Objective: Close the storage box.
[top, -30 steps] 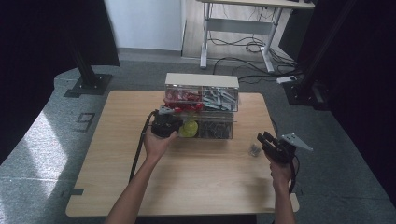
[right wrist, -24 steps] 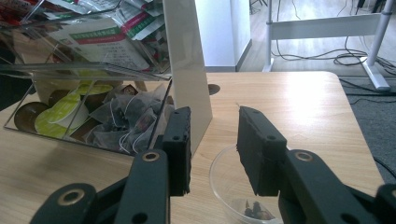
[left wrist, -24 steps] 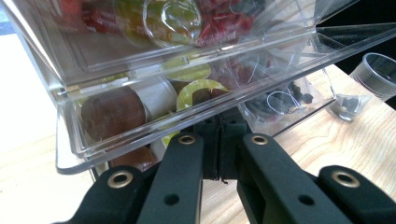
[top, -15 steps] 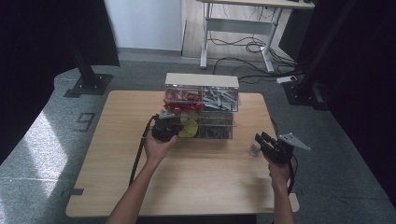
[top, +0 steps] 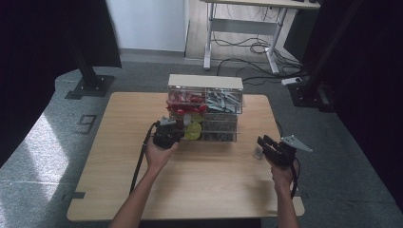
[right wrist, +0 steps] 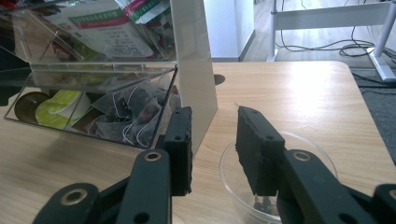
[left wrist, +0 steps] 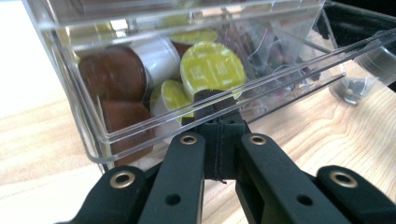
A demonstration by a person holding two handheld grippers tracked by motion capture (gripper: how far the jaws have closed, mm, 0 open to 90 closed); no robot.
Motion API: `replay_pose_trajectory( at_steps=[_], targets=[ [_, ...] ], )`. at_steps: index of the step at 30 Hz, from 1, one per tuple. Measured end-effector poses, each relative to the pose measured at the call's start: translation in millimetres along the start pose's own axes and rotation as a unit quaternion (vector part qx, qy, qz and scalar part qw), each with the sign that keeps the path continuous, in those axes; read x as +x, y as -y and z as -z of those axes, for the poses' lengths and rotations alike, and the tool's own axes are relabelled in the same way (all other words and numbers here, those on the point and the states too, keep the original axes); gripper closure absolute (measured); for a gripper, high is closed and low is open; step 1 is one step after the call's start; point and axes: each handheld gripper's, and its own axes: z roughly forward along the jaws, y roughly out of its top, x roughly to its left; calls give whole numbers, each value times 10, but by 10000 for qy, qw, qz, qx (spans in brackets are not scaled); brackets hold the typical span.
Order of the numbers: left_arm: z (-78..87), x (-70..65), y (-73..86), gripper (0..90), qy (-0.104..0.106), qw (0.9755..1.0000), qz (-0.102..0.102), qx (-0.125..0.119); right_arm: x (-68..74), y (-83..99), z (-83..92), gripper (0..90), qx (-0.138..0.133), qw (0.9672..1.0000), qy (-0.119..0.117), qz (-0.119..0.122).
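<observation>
A clear plastic drawer organiser [top: 204,81] stands at the middle of the wooden table [top: 114,180]. Its lower left drawer [left wrist: 140,135] is pulled out a little and holds yellow-lidded [left wrist: 212,65] and brown coffee capsules [left wrist: 109,72]. My left gripper [left wrist: 212,100] is shut, its tips pinched on that drawer's front edge; in the high view the left gripper [top: 173,127] sits at the organiser's lower left. My right gripper [right wrist: 212,135] is open with nothing between its jaws, just above a small clear bowl [right wrist: 280,205]. In the high view the right gripper [top: 262,141] is right of the organiser.
Tea bags [right wrist: 135,112] fill the lower right drawer, and packets [right wrist: 107,28] fill the compartment above. Red items [top: 183,102] lie in the upper left compartment. The bowl [top: 258,152] sits near the table's right edge. Bare table lies in front of the organiser.
My left hand has shifted very slightly toward the person, staying at the drawer. The right gripper has stayed over the bowl.
</observation>
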Motion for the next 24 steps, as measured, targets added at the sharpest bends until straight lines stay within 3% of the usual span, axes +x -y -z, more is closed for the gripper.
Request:
replay_pose_trajectory(
  at_steps=[24],
  targets=[
    [-98, 34, 198, 894, 23, 9998, 102, 144, 44, 26, -46, 656, 100, 9999, -52, 36]
  ],
)
